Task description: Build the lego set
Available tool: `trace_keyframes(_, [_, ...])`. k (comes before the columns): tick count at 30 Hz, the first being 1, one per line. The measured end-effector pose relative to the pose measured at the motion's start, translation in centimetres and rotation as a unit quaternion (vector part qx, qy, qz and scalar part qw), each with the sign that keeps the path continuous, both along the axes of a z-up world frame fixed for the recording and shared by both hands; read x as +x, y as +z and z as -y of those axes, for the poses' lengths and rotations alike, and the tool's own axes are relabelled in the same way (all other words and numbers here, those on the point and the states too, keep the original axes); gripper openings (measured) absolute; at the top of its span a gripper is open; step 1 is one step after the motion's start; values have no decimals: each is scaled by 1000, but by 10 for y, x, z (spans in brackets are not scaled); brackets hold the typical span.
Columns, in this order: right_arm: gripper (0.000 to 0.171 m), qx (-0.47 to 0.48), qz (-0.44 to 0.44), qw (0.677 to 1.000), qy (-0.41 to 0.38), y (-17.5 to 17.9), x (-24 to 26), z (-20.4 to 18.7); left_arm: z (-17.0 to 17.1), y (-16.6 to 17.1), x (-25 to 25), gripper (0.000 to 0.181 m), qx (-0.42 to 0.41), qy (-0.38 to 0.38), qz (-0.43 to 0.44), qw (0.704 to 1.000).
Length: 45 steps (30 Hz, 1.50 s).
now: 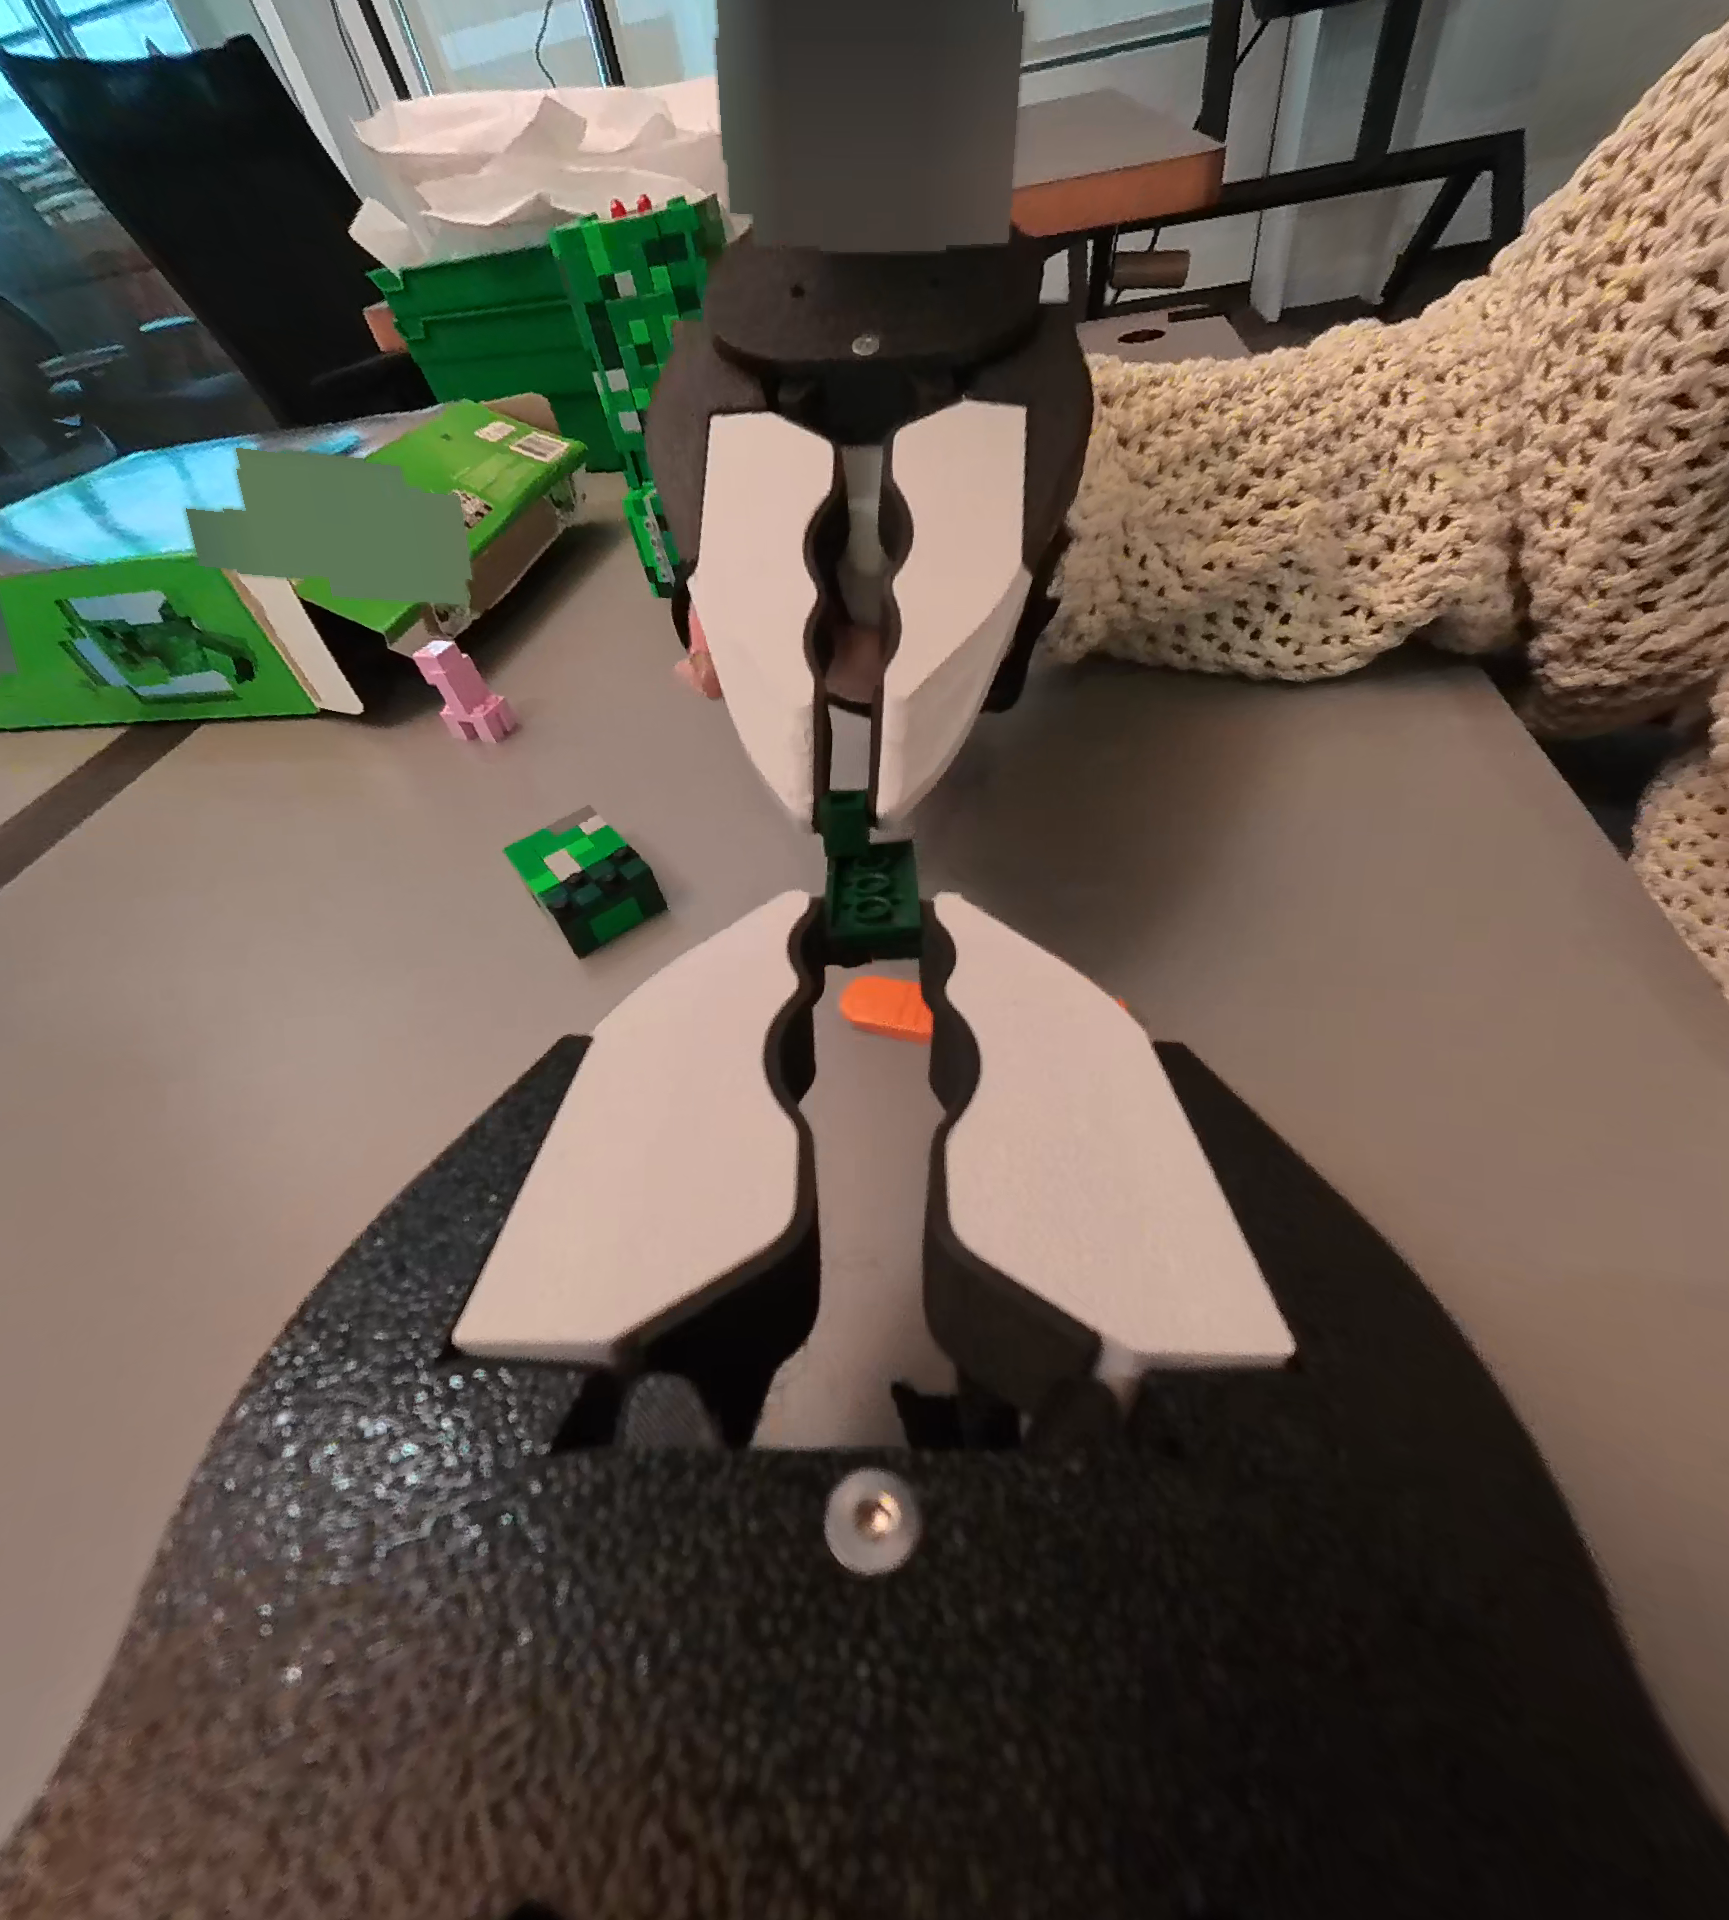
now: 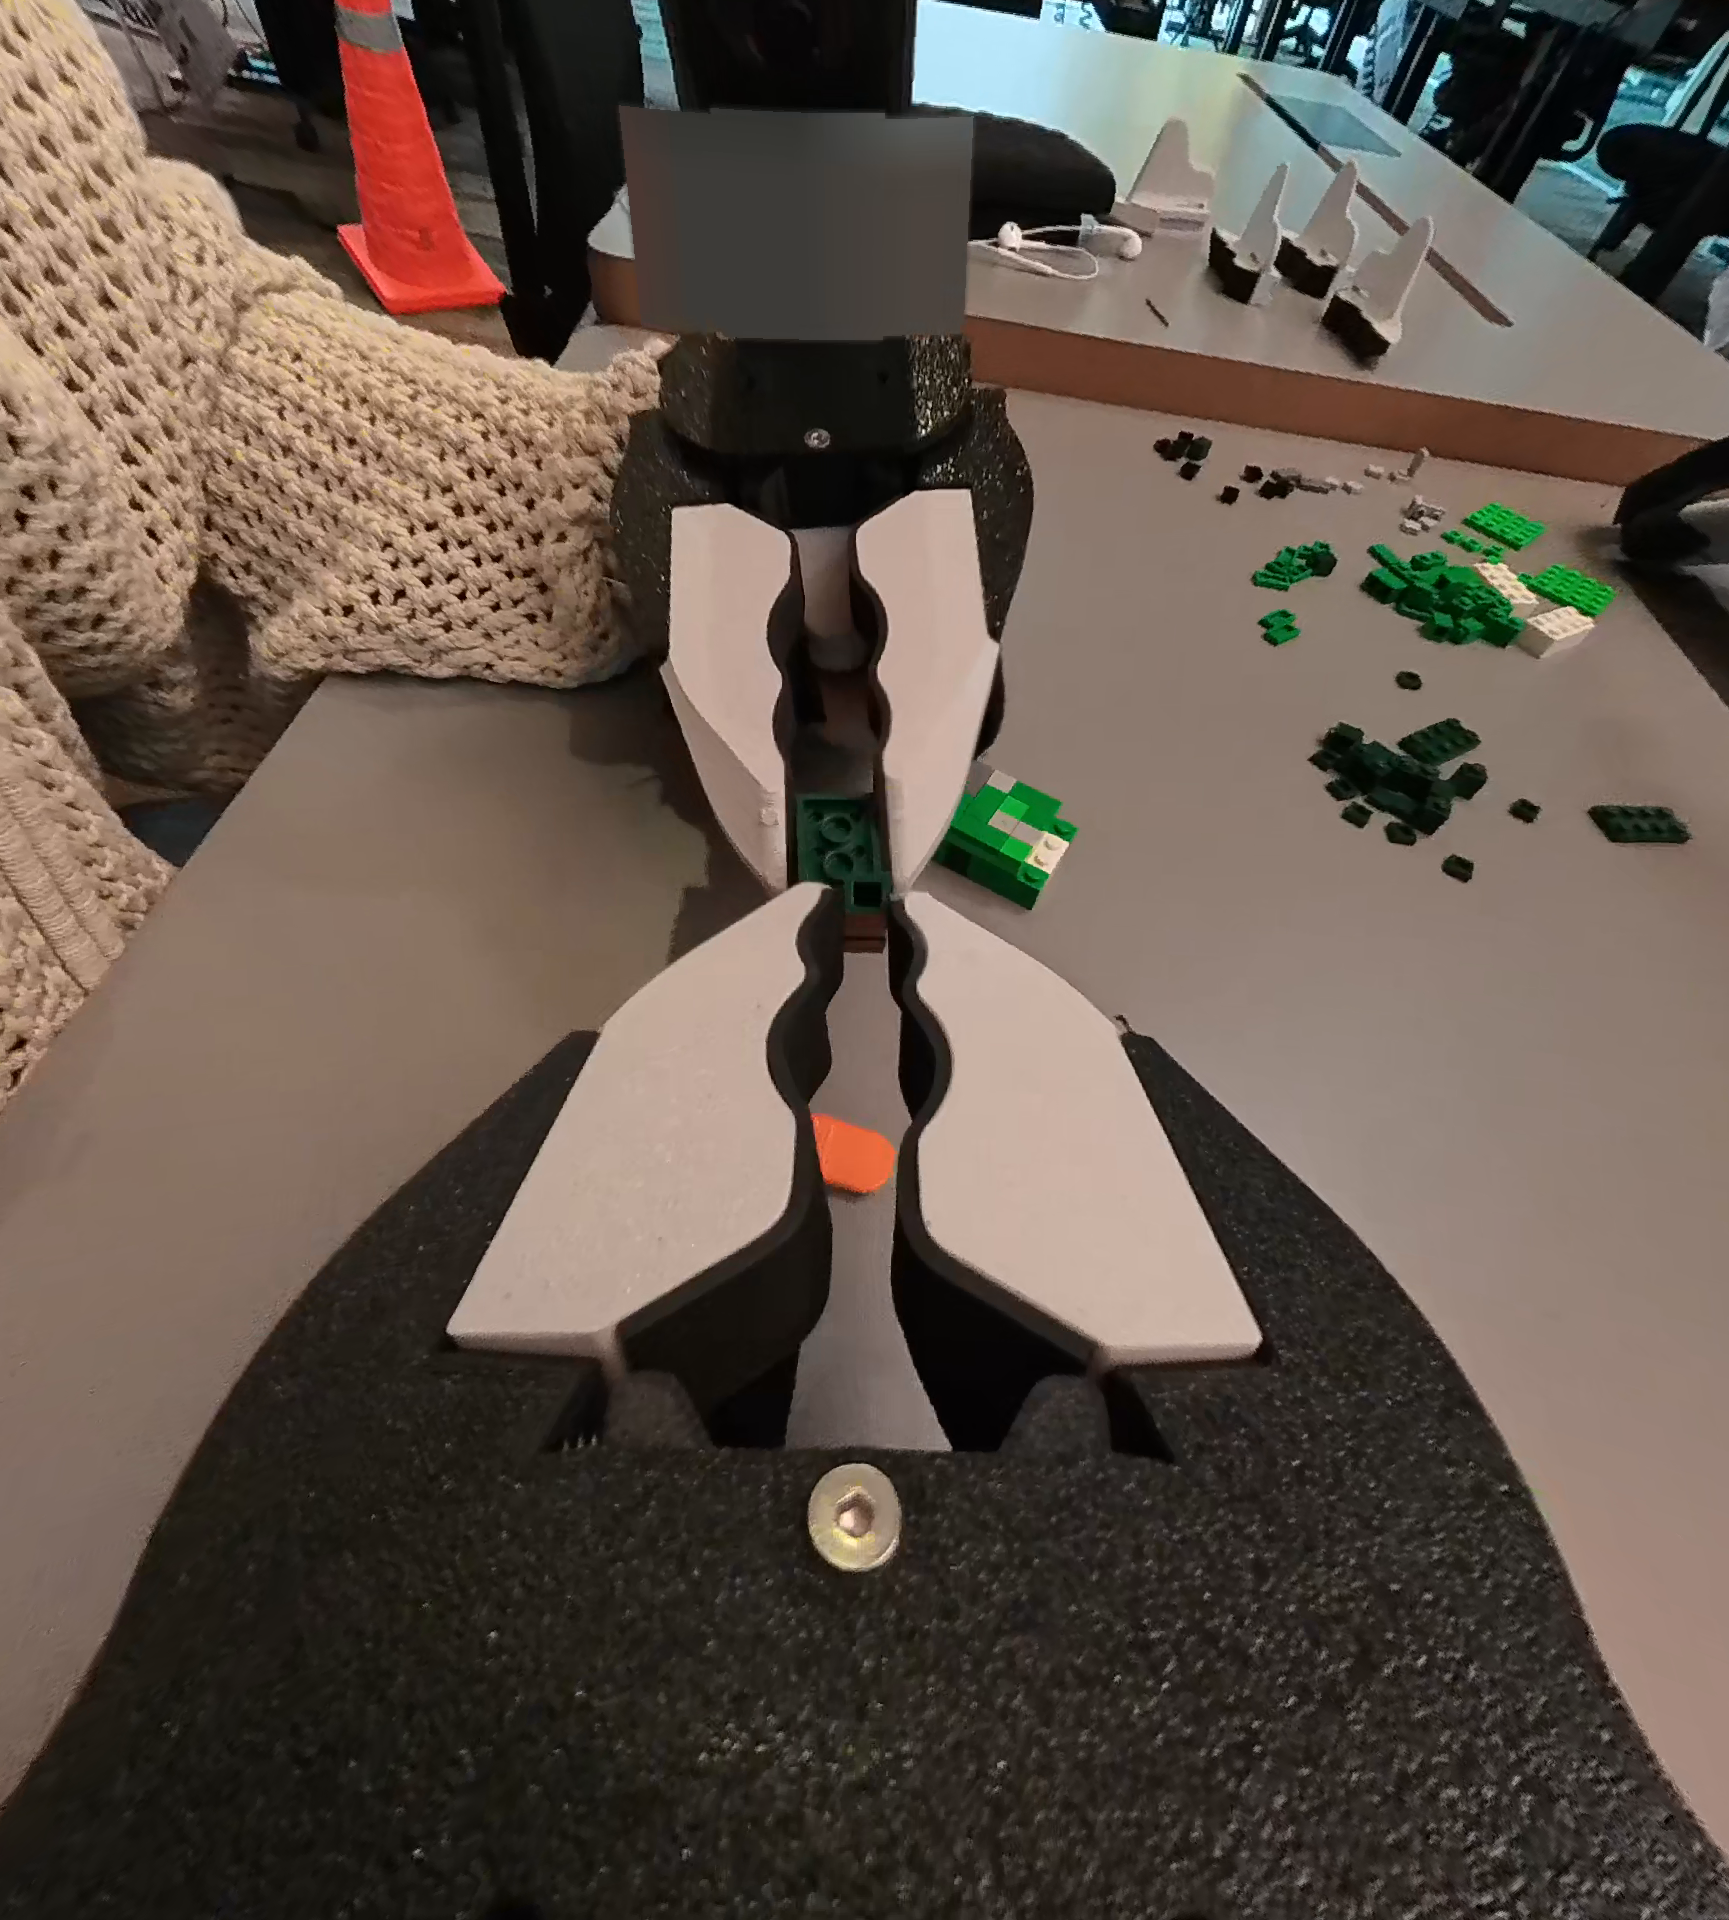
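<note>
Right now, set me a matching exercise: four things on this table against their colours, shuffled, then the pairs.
Things:
1. small animal figure
2. flat tool on the table under the grippers
3. brick held in the left gripper
4. traffic cone on the floor

Colours or patterns:
A. dark green
B. orange with a grey band
C. pink
D. plain orange

Pairs: 1-C, 2-D, 3-A, 4-B

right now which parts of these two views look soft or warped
Left wrist view: fisheye bends the table edge; the left hand-held gripper base is blurred and speckled with glare. Right wrist view: loose bricks stay sharp, the orange cone and far chairs soften.
</note>
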State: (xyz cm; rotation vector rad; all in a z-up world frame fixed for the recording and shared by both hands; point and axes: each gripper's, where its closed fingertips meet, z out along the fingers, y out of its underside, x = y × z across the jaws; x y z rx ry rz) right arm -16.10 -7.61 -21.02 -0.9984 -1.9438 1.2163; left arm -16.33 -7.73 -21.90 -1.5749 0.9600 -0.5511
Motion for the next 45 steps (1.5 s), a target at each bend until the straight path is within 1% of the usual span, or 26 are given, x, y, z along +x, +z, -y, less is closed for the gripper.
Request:
trace_keyframes(3, [8,10,-6,1000,1,1,0,1,1,6,1,18,10,-4,19,1000])
trace_keyframes(8, [8,29,-1,1000,-5,-2,0,0,0,4,1,18,9,-2,12,1000])
trace_keyframes(19, [8,-2,-10,1000,-4,7,1,1,1,9,1,18,22,-6,28,999])
trace_keyframes(40, [8,-11,-20,1000,-2,9,-1,3,1,13,3,18,38,-10,44,998])
trace_keyframes(45, [7,-14,-16,1000,0,7,0,2,2,10,7,18,8,-10,47,999])
